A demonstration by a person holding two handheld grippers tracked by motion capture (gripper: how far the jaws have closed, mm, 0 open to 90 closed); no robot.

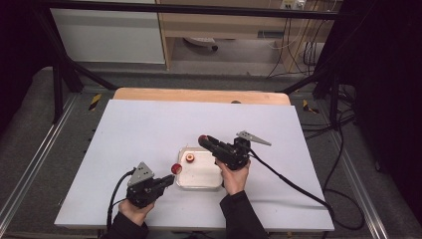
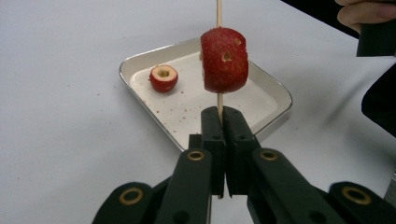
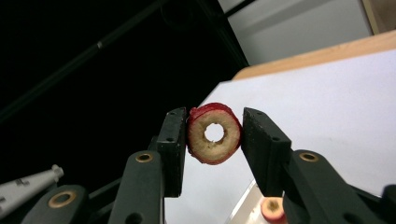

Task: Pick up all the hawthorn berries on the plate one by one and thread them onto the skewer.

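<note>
The cored red fruit ring (image 3: 214, 134) sat pinched between the right gripper (image 1: 205, 141)'s part-open jaws, above the white tray (image 1: 205, 180). Left of the tray, the left gripper (image 2: 223, 122) clamped tight on a skewer (image 2: 218, 11) carrying another fruit piece (image 2: 224, 60); a third (image 2: 163, 78) lay in the tray.

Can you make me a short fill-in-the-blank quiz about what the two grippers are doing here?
1. The left gripper is shut on a thin wooden ____.
2. The red fruit piece on the skewer hangs above the white ____.
3. The right gripper grips a cored fruit ring whose middle has a ____.
4. The number of fruit pieces lying in the tray is ____.

Missing words: skewer; tray; hole; one
</note>
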